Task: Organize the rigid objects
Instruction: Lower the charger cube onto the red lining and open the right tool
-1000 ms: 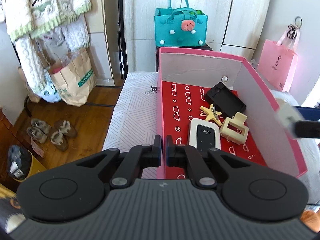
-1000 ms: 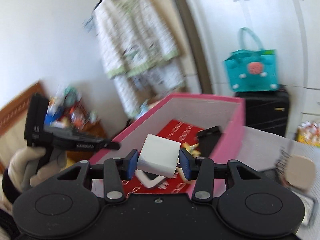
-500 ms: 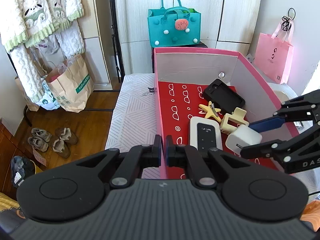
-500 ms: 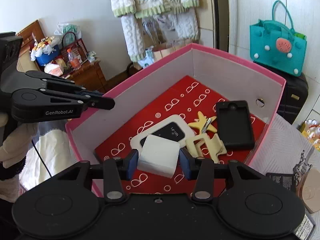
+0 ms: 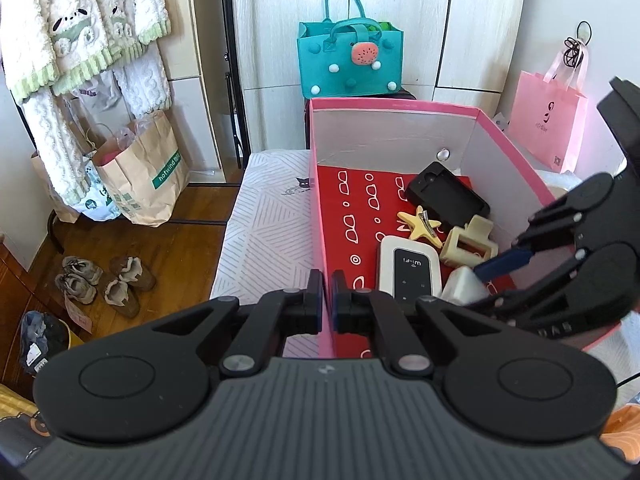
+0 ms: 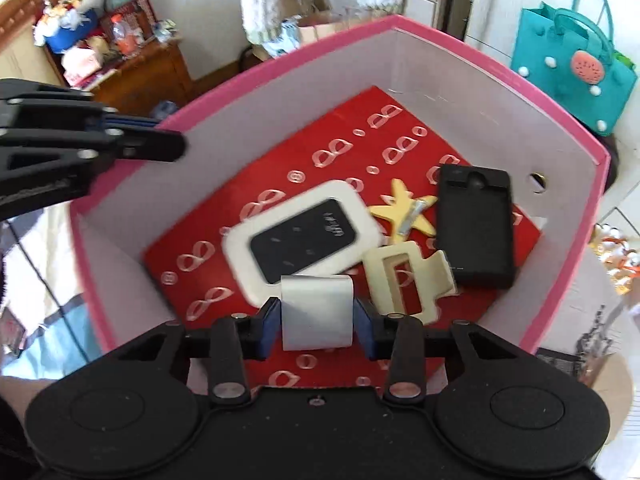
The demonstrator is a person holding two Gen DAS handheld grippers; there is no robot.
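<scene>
A pink box (image 5: 400, 104) with a red patterned floor holds a white Wi-Fi router (image 5: 410, 270), a yellow star clip (image 5: 422, 226), a cream claw clip (image 5: 468, 244) and a black case (image 5: 448, 198). My left gripper (image 5: 327, 304) is shut on the box's near left wall. My right gripper (image 6: 318, 320) reaches down into the box with its jaws closing, pads pressed on a white cube (image 6: 318, 316). The cube hangs low over the floor, just in front of the router (image 6: 304, 236) and beside the claw clip (image 6: 404, 284).
The box stands on a white patterned bed cover (image 5: 268, 216). A teal felt bag (image 5: 352, 60) stands behind it and a pink paper bag (image 5: 548, 128) to the right. Brown paper bags (image 5: 144, 172) and shoes (image 5: 104, 280) are on the wood floor at left.
My right gripper came over the box's right wall and sank inside with the white cube, tilting steeply downward. The left gripper stayed on the wall.
</scene>
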